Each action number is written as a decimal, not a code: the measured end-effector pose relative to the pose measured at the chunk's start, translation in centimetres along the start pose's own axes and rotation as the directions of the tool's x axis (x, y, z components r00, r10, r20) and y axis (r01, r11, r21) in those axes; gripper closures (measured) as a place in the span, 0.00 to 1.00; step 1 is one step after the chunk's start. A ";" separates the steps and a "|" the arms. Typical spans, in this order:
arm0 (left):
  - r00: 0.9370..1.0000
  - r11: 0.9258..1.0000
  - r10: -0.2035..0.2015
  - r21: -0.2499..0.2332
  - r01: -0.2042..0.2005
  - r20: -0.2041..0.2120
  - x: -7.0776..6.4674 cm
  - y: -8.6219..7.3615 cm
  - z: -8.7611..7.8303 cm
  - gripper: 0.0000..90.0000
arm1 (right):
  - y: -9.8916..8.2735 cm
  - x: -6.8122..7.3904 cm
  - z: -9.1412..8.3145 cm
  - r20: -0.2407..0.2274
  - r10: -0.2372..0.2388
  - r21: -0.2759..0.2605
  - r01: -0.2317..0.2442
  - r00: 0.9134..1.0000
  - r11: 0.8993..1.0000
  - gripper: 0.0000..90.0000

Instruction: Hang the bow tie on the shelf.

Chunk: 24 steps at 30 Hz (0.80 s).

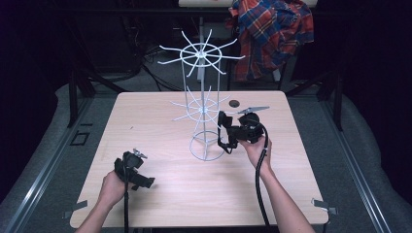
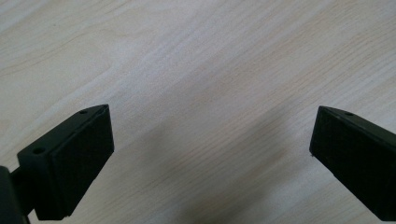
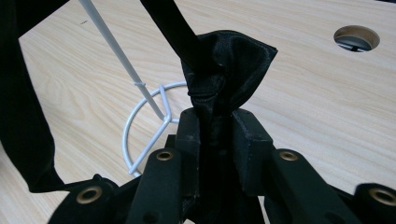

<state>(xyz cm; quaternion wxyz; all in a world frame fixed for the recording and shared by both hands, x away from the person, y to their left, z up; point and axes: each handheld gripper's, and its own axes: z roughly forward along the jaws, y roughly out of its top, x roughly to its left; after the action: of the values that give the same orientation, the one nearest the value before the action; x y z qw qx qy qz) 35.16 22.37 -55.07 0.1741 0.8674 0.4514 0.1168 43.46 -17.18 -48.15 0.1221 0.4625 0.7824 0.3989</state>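
Gripping a black fabric strap (image 3: 224, 70) in your right gripper (image 3: 217, 123) beside the white wire rack (image 1: 203, 104), hook it on a prong next; your left gripper (image 2: 210, 154) rests released.

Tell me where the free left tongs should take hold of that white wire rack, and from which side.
Grip the rack by its bare upright wire low down, just above the base ring, coming from its left: the open left tongs lie there, and the right tongs crowd the other side.
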 end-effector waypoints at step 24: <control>1.000 1.000 0.008 0.006 -0.008 0.005 -0.1 0.1 0.1 0.00 | 0.2 0.4 -0.6 -0.004 -0.031 0.004 0.031 0.999 1.000 0.72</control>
<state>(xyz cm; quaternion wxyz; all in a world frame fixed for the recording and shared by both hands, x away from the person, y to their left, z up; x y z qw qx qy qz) 35.22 22.20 -55.08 0.1718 0.8701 0.4477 0.1141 43.04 -17.13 -47.60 0.1258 0.4495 0.7905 0.3965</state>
